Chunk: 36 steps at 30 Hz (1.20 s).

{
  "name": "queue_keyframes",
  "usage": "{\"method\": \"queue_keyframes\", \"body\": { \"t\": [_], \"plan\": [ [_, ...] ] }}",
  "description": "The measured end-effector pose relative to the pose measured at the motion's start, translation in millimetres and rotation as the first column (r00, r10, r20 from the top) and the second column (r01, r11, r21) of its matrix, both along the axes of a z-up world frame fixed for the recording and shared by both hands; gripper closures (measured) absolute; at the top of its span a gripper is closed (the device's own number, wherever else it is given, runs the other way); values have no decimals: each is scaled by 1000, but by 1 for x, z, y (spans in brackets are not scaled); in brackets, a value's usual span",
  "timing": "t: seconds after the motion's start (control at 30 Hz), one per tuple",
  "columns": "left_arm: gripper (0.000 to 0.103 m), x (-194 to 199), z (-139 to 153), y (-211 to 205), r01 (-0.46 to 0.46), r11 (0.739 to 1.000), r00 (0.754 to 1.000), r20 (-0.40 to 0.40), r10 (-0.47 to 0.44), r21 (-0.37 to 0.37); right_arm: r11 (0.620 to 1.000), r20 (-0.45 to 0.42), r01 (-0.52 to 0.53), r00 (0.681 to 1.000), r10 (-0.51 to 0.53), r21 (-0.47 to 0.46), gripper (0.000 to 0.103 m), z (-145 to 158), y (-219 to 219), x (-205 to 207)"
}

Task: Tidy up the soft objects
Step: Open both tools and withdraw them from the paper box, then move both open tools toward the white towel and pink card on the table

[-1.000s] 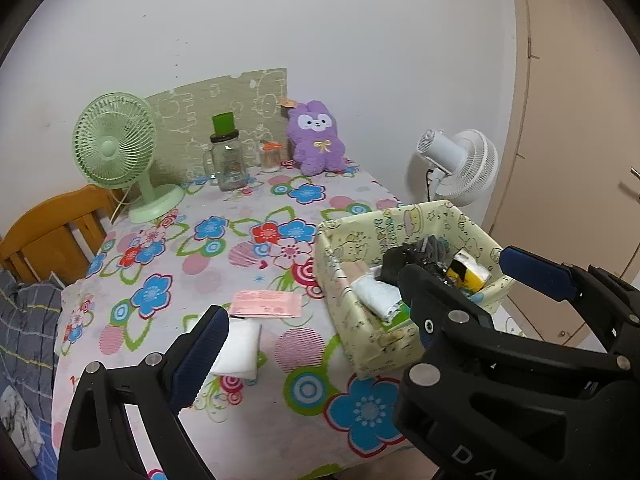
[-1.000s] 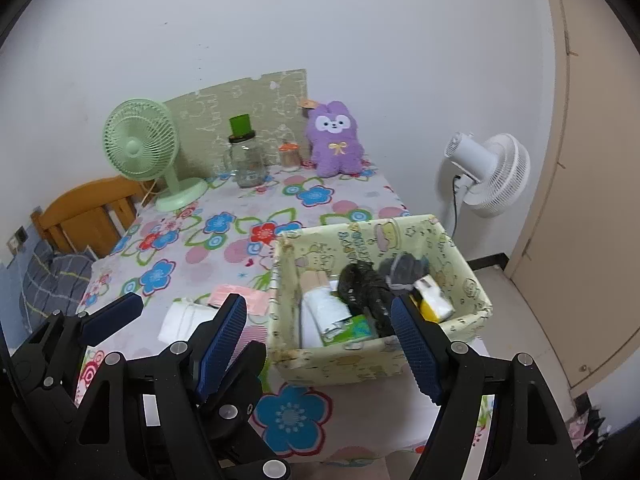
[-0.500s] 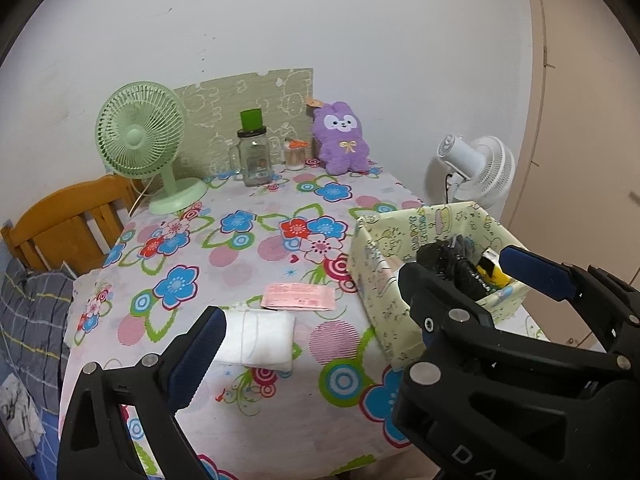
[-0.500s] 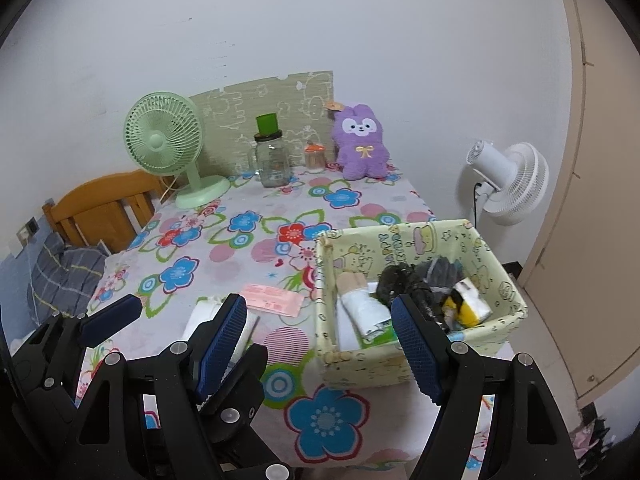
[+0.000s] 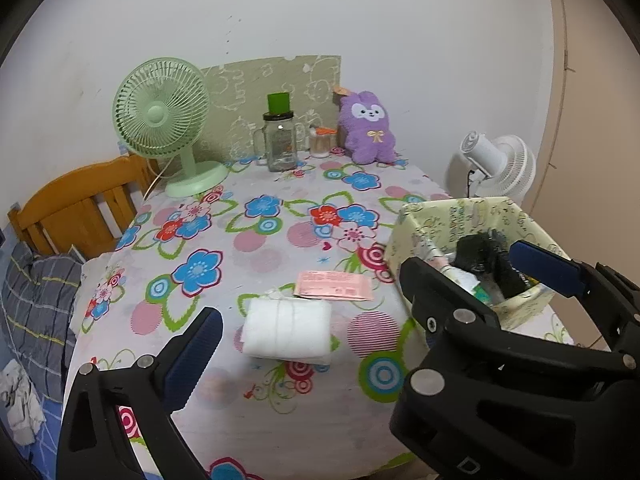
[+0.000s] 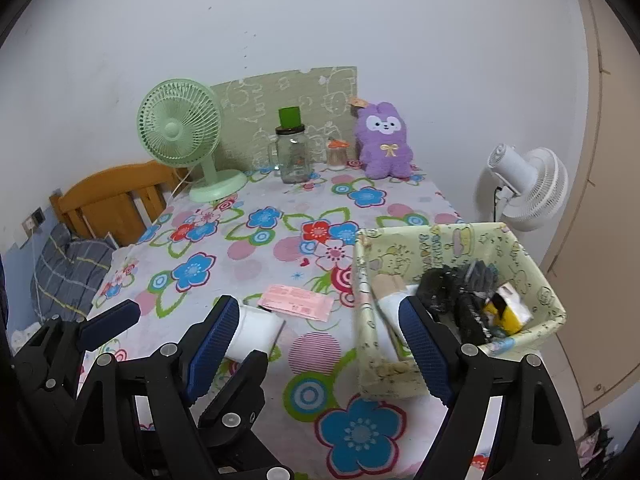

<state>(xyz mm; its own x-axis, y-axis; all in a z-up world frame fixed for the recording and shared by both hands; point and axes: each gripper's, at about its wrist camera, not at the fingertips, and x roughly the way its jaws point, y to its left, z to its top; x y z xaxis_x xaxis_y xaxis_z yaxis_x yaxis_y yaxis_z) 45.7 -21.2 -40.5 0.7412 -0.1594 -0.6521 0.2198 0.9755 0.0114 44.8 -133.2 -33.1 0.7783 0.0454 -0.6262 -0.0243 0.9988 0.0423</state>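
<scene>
A: Since both views have slid across the table over the last second, what now sits in line?

B: Item one, folded white cloth (image 5: 287, 329): centred ahead of the left gripper (image 5: 372, 304), lying flat on the flowered tablecloth (image 5: 256, 256), touching nothing but a trailing thread. Earlier it lay off to the lower left of that view. Judgement: it is the next pick.

A: Jaw condition?

B: Left gripper: jaws have just been opening, standing wide, nothing between them. Right gripper (image 6: 320, 344): jaws have likewise just opened further, empty, the basket's near corner showing behind its right finger.

A: Count, please.

B: Loose on the cloth: one white cloth, one pink flat packet (image 5: 334, 285) just beyond it. One patterned fabric basket (image 6: 532, 276) at the table's right edge, already holding several soft pieces: dark bundles, a white roll, a yellow-and-black item; exact number cannot be told. At the back: one purple plush (image 5: 368, 130), one green fan (image 5: 162, 110), one glass jar (image 5: 281, 140), one small orange-capped pot (image 5: 322, 144). Off the table: one white fan (image 6: 524, 184), one wooden chair (image 5: 80, 208).

A: Remaining?

B: Likely two loose items, perhaps the plush.
</scene>
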Motion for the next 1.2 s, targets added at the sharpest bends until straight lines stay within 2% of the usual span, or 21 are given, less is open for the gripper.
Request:
{"method": "queue_keyframes", "body": {
  "t": [0.47,0.8,1.03,1.2],
  "plan": [
    [0,19,-20,27,-36,999,998,-46,37,25,994,-36,-108,994,107,-23,19,-20,31,21],
    [0,37,-39,41,-54,998,994,-98,58,36,992,-79,-120,990,117,-31,19,-41,46,41],
    [0,49,-52,50,-66,998,989,-131,67,15,992,-123,-125,985,122,-19,19,-55,53,56],
    [0,58,-62,52,-71,997,985,-155,75,36,992,-140,-115,984,108,-44,19,-65,58,64]
  ]
}}
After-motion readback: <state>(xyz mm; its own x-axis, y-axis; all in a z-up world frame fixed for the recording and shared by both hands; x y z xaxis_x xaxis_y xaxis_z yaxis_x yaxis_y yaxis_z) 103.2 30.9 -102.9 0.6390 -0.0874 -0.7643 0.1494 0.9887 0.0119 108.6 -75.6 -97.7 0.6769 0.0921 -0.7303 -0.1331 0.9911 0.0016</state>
